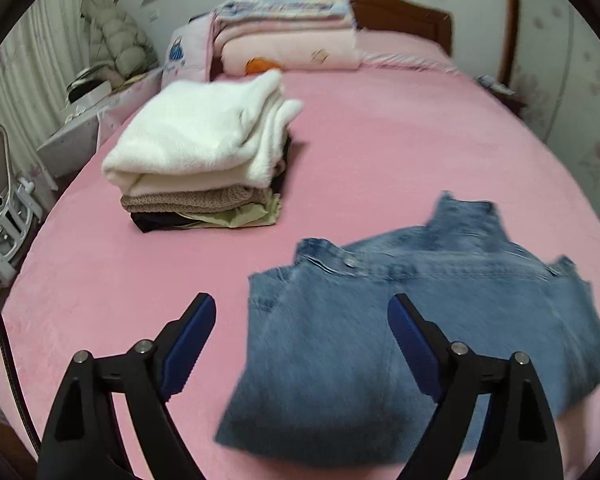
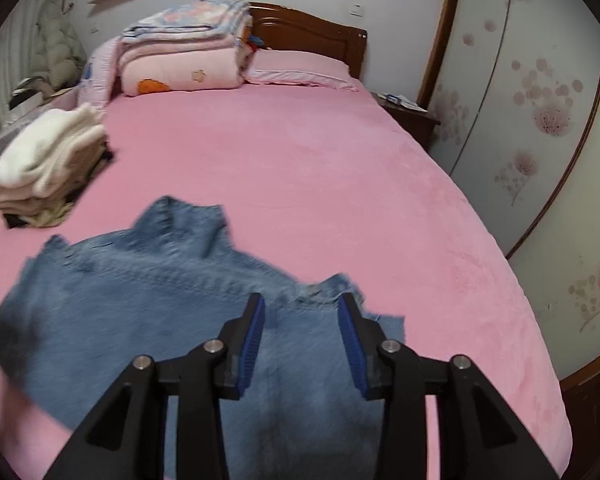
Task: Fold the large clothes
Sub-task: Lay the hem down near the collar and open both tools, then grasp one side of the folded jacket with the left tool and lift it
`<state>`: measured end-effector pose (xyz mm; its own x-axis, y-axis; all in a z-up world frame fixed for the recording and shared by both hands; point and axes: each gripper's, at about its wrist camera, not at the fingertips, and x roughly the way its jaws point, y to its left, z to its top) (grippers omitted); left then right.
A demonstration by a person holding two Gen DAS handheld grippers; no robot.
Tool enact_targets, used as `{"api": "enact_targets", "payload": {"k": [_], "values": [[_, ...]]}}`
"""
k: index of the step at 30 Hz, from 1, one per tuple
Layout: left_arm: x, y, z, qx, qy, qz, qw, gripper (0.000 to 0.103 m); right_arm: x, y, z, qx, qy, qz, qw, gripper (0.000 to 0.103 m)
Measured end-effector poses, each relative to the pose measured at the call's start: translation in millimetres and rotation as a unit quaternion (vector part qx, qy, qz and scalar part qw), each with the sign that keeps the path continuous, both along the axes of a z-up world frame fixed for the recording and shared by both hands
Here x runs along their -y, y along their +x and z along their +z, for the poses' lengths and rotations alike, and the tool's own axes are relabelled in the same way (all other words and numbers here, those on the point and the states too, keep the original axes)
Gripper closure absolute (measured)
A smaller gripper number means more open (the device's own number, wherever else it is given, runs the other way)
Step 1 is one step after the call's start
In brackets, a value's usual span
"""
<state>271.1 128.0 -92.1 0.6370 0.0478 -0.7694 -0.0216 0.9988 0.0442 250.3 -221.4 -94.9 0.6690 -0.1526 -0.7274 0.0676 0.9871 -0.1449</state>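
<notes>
A blue denim garment [image 1: 412,320] lies on the pink bed [image 1: 380,152], blurred by motion; it also shows in the right wrist view [image 2: 160,304]. My left gripper [image 1: 302,308] is open and empty above the garment's left edge, its right finger over the denim. My right gripper [image 2: 302,308] is open and empty over the garment's right part, near a corner with a metal button [image 2: 313,289]. A stack of folded clothes [image 1: 204,156] topped by a white fluffy piece sits at the bed's left side, also in the right wrist view [image 2: 48,160].
Folded pink quilts [image 2: 184,56] and a pillow [image 2: 300,70] lie at the wooden headboard [image 2: 312,32]. A nightstand [image 2: 408,114] and a flowered wardrobe [image 2: 540,128] stand to the right. A white chair [image 1: 0,200] and a padded coat [image 1: 112,36] are to the left.
</notes>
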Motion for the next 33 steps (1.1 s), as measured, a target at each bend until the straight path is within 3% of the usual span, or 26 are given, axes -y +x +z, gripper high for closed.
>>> {"api": "enact_targets", "payload": {"k": [4,7,10,12,15,16,17,19,23,27,30,33], "values": [[1.8,-45.8,-20.1,0.029,-0.031,-0.021,0.9989,0.015,-20.8,-42.9,-17.4,0.01,-0.001,0.02,1.0,0.063],[-3.0,-58.0,-57.0,0.013,-0.023,0.002,0.9997,0.016,-27.0,-54.1,-47.5,-0.015,-0.016,0.022,1.0,0.063],[-19.0,-54.8,-100.5,-0.043,-0.009,0.039,0.9983,0.039,-14.5,-59.9,-80.4,-0.043,-0.015,-0.002,0.999,0.068],[-31.2,-55.4,-115.0,-0.055,-0.014,0.054,0.9969,0.04,0.7,-61.1,-95.1,-0.057,-0.026,-0.032,0.998,0.069],[-42.8,-58.9,-117.8,-0.046,-0.001,0.075,0.9961,0.04,44.3,-66.4,-112.4,-0.074,-0.041,-0.099,0.991,0.07],[-49.2,-59.7,-118.8,-0.047,-0.007,0.082,0.9955,0.04,58.2,-69.7,-114.0,-0.073,-0.04,-0.113,0.99,0.077],[-54.0,-61.0,-120.1,-0.048,-0.02,0.085,0.995,0.04,70.7,-73.9,-114.7,-0.068,-0.03,-0.117,0.99,0.092],[-61.7,-61.7,-123.0,-0.053,-0.043,0.088,0.9938,0.04,84.5,-79.6,-115.1,-0.067,-0.02,-0.116,0.991,0.103],[-63.8,-60.3,-132.2,-0.061,-0.046,0.087,0.9933,0.04,86.9,-79.8,-119.6,-0.074,-0.02,-0.108,0.991,0.103],[-63.7,-56.3,-138.6,-0.065,-0.038,0.086,0.9935,0.04,98.4,-74.4,-127.7,-0.083,0.027,-0.126,0.988,0.103],[-66.1,-55.6,-133.8,-0.071,-0.046,0.089,0.9924,0.04,98.1,-71.6,-126.8,-0.09,0.027,-0.129,0.987,0.103],[-68.9,-55.2,-122.2,-0.088,-0.045,0.1,0.9901,0.029,89.6,-71.4,-113.2,-0.094,0.026,-0.118,0.988,0.1]]}}
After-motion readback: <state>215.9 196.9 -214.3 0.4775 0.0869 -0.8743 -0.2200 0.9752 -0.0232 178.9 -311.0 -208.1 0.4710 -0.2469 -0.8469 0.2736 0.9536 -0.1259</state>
